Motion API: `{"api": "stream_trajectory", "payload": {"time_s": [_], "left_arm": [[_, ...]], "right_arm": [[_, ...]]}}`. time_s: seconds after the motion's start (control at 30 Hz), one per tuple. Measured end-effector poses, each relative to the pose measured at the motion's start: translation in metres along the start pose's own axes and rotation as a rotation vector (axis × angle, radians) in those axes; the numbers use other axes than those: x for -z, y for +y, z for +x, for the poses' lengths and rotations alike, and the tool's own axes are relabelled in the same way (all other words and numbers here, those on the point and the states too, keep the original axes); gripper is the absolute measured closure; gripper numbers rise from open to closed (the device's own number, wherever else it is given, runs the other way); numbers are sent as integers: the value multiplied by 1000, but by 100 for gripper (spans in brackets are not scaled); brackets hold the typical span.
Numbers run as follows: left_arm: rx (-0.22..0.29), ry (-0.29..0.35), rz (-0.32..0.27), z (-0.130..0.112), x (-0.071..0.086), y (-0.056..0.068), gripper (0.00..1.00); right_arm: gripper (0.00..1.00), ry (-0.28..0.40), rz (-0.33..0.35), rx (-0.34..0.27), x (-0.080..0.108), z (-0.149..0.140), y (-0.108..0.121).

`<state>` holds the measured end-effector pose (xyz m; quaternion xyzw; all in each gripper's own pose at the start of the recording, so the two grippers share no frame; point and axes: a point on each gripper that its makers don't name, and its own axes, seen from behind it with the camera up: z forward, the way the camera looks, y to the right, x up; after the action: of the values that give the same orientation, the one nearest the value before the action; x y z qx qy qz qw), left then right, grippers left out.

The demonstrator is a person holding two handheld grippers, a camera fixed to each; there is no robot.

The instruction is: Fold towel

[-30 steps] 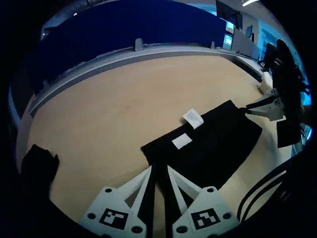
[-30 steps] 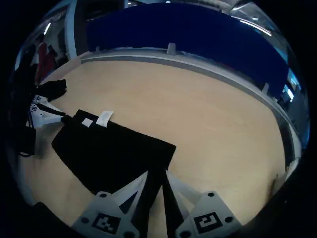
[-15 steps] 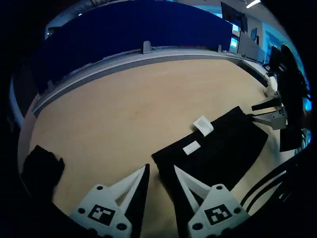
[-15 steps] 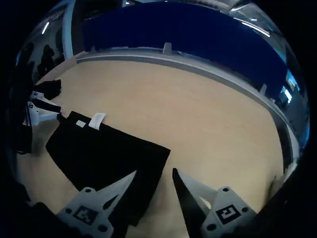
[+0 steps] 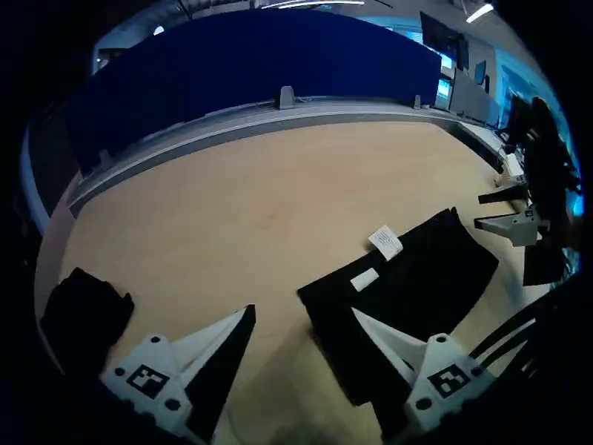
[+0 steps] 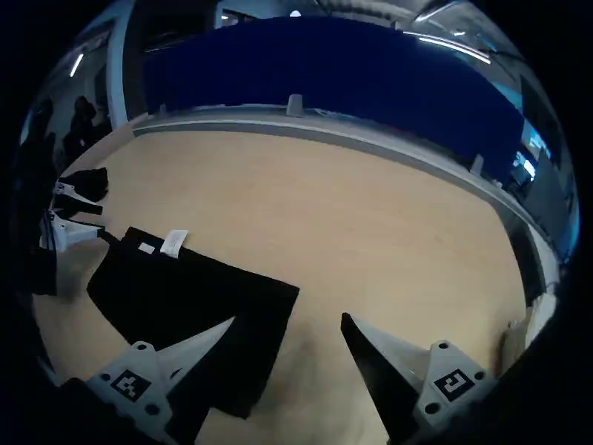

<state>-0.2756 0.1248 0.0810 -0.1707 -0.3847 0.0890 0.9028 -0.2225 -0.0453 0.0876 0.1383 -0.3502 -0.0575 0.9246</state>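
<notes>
Pale wooden tabletop (image 5: 259, 200) runs up to a blue partition (image 5: 244, 67) at 12 o'clock. The black towel (image 5: 422, 282) lies flat on it, at 4 o'clock in the left gripper view and at 8 o'clock in the right gripper view, its white label (image 5: 385, 241) showing. The left gripper (image 5: 302, 311) and right gripper (image 6: 287, 317) both have their jaws spread wide and hold nothing, each near a corner of the cloth. I'd judge 1 fold is laid and let go; the next move calls for taking 2 fresh corners and carrying them across squarely. 1 second ago both jaws were pinched on the towel's corners; 0.5 seconds ago they were parting.
</notes>
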Motion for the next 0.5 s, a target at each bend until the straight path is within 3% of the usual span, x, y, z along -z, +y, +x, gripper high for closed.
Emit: {"api": "stream_trajectory", "payload": {"time_s": [0.5], "left_arm": [[33,11,-5,-5,16,-1,10]], "right_arm": [[0,12,3,-3,21,-4,-2]]}}
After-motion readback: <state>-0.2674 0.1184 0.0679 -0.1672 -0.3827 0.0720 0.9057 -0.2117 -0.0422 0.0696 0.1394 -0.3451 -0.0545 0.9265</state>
